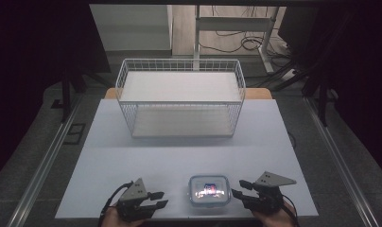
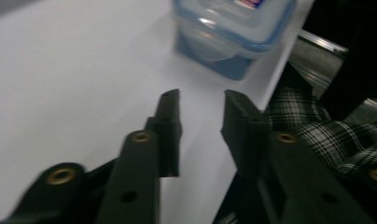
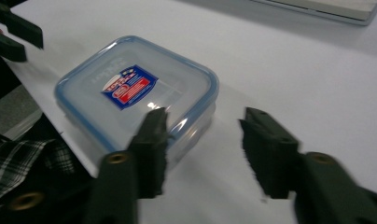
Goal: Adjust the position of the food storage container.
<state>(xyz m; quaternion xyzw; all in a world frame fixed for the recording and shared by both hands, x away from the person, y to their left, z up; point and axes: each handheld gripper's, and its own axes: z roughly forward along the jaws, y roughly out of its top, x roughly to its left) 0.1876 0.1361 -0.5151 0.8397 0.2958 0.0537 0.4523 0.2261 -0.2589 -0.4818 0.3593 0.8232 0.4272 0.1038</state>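
Note:
A square clear plastic container [image 1: 209,190] with a blue-rimmed lid and a red and blue label lies at the table's near edge, between both grippers. My left gripper [image 1: 159,199] is open a little to its left, jaws pointing at it. The left gripper view has the container [image 2: 233,35] ahead of the open left gripper [image 2: 201,100]. My right gripper [image 1: 239,188] is open just right of it. In the right gripper view the container [image 3: 135,91] lies beside the left jaw of the right gripper [image 3: 203,116], and the left gripper's fingertips [image 3: 16,35] show at the top left.
A white wire basket [image 1: 180,97] with a flat white floor stands at the far middle of the white table [image 1: 132,161]. Desk legs and cables sit on the floor behind. The table's near edge runs just under the container. Plaid cloth [image 2: 317,126] lies below the edge.

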